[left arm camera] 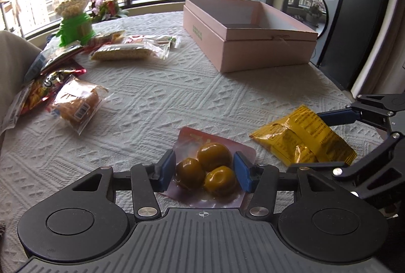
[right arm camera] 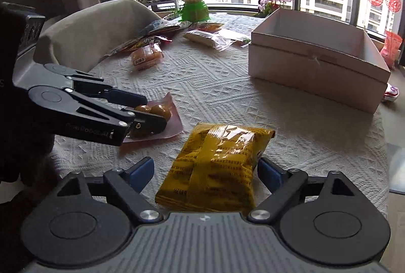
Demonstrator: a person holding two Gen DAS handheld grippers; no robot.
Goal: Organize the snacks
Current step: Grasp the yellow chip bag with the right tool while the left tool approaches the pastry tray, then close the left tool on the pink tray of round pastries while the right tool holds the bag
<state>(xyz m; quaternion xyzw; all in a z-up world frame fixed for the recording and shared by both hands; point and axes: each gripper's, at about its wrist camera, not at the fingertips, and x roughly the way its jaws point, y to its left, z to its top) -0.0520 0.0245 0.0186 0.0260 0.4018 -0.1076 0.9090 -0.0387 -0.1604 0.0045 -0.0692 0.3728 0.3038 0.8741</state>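
Where it lies flat, yellow packet (right arm camera: 215, 166) looks crinkled.

Bare tablecloth (left arm camera: 164, 100) before pink box (left arm camera: 253, 45)

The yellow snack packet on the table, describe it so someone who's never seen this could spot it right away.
Start at the open pink box on the white tablecloth, then come toward the near edge. The yellow snack packet lies flat there, between the right hand-held gripper's open fingers. Its neighbour is a clear pack of brown balls; this one is opaque yellow.

Two close, downward wrist views, shared table (left arm camera: 177, 85).
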